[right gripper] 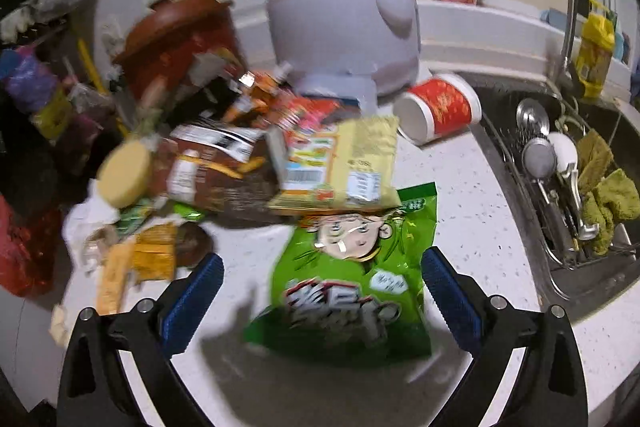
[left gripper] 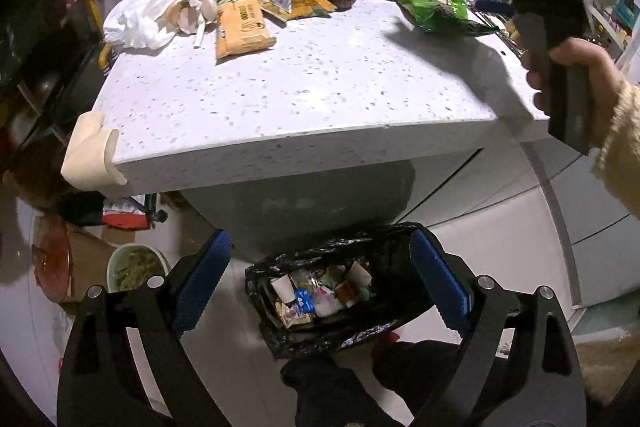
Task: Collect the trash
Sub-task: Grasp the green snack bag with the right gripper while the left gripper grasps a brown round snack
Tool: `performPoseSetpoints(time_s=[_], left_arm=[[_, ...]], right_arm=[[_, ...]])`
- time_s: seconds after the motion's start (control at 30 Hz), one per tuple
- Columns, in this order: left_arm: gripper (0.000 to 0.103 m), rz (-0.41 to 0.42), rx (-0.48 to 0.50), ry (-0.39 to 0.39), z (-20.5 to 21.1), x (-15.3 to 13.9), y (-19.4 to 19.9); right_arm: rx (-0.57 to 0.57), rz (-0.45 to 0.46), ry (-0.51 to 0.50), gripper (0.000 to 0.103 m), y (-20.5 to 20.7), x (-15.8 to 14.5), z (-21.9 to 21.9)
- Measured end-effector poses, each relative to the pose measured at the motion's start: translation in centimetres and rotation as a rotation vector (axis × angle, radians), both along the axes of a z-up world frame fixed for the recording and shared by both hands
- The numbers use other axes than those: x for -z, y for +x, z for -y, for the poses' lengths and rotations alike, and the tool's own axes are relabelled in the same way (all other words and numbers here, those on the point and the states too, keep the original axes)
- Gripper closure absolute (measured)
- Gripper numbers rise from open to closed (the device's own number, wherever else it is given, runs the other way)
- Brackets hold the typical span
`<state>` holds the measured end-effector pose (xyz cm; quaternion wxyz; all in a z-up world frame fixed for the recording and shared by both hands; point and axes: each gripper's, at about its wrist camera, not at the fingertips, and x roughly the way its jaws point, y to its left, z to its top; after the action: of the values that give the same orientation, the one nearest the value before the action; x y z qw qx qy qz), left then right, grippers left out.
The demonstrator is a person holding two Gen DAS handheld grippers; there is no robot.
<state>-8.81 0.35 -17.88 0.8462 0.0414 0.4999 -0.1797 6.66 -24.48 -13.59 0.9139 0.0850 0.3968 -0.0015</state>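
- Your left gripper: blue-padded fingers spread wide, nothing between them, above the black-lined trash bin.
- Your right gripper: fingers fully apart, empty, over the green crinkled snack bag on the white speckled stone counter.

White rice cooker, brown clay pot (lidded), sink rack of utensils

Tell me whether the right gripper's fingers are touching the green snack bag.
Apart. The right wrist view shows the right gripper open, its blue fingers hovering either side of the green snack bag, countertop showing between.
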Motion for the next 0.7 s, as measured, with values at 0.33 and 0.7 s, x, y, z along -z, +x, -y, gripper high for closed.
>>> performPoseSetpoints(time_s=[0.33, 0.7], left_arm=[[0.014, -0.020, -0.036, -0.024, -1.4, 0.2, 1.0], [0.014, 0.105, -0.032, -0.053, 1.1, -2.7, 5.1]], right_arm=[[-0.012, -0.140, -0.154, 0.004, 2.9, 3.8, -0.9], [-0.013, -0.089, 0.020, 0.038, -1.2, 1.9, 2.2]])
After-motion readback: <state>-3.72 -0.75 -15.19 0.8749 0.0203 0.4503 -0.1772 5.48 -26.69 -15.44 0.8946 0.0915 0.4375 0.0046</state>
